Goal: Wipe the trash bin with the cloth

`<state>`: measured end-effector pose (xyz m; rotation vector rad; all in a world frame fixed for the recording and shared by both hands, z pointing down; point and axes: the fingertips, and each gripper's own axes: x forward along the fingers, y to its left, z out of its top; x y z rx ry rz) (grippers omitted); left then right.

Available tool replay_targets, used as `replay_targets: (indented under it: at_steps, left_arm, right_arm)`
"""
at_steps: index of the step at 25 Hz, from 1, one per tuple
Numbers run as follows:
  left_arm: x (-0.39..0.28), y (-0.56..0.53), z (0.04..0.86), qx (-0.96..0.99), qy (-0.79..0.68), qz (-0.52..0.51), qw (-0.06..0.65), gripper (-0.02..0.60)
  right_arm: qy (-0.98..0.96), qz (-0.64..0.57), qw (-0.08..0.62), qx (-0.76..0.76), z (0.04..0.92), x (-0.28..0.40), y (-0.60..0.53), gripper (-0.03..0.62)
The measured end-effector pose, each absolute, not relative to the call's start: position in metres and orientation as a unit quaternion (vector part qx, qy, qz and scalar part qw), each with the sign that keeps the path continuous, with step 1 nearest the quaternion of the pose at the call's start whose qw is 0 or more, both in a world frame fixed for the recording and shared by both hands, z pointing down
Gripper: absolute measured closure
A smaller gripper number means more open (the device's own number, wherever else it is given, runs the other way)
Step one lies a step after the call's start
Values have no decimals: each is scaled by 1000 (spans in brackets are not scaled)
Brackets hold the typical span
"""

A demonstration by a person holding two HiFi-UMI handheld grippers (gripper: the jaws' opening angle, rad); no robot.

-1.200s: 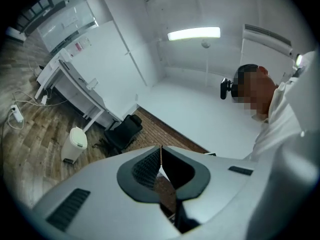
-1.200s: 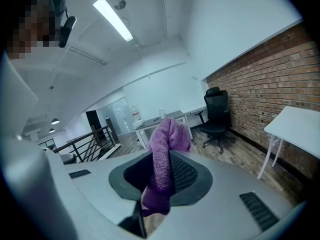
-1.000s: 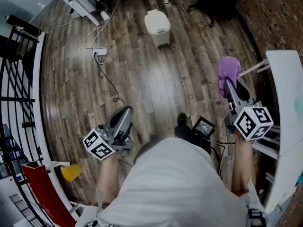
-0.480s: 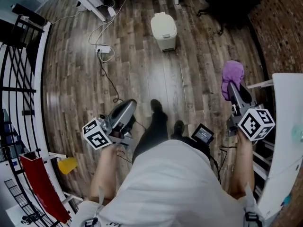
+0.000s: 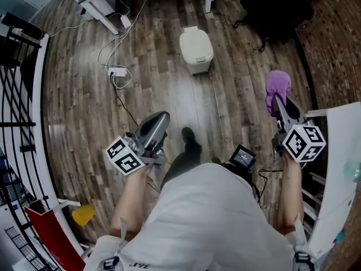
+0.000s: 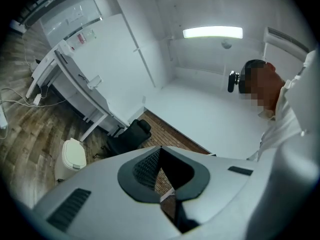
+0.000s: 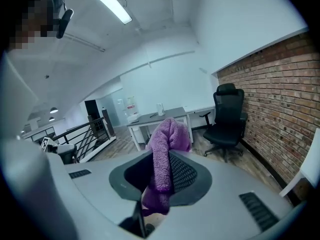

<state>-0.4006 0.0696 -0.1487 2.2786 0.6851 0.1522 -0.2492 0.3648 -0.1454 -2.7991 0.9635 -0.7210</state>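
– Right gripper (image 5: 278,101)?
– Clamped on the purple cloth (image 5: 277,85). Left gripper (image 5: 161,117) closed, empty.
– Trash bin (image 5: 196,49)?
– Well ahead on the floor (image 5: 169,95), bare boards between; power strip (image 5: 117,71) off left.

dark wood-plank floor (image 5: 169,97) | red brick wall (image 7: 270,94) | black swivel office chair (image 7: 227,121) | white table (image 7: 160,116) | lit ceiling strip light (image 6: 212,32)

Wood plank floor (image 5: 186,100); cream trash bin (image 5: 196,49) stands upright on it, lid down; white power strip (image 5: 117,71) well left of bin; desk legs (image 5: 107,16) top left; black office chair (image 5: 276,7) top right; yellow object (image 5: 83,214) lower left.
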Motion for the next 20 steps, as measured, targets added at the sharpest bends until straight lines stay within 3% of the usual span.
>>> replay_targets:
  at_steps: [14,20]
  left_arm:
    - [-289,-5,-119,894,256,95,356,578]
    - [-219,-11,-107,907,230,101,337,578]
  right_arm:
    - [319,-256,-9,-913,-118,-129,270,514]
    - [351,-268,-20,-897,-81,-46,245,514]
